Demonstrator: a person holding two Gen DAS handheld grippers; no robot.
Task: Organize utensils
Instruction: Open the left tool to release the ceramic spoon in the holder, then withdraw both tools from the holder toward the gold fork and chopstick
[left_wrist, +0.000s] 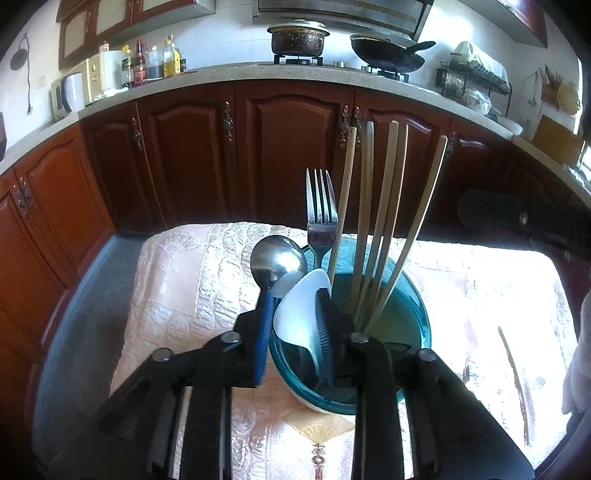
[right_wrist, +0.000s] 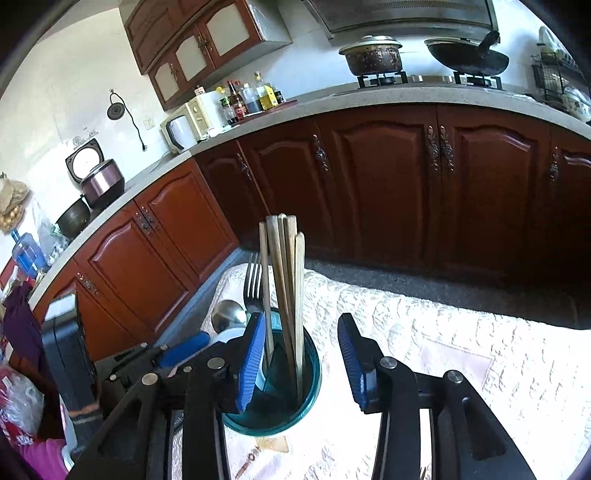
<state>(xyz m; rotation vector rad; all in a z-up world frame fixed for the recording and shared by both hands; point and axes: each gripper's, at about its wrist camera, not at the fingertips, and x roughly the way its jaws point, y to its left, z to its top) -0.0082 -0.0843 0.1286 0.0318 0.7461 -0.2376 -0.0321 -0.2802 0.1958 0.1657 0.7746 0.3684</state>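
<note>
Hiding cup (left_wrist: 413, 317) base, utensil handles unseen

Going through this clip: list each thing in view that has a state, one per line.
left gripper: shut on the white spoon, one finger inside the cup
right gripper: open, holding nothing
white spoon: gripped, bowl up at the cup rim
teal cup: upright on the cloth
chopsticks: standing in the cup, leaning
fork: in the cup, tines up
metal spoon: bowl end up by the rim
</note>
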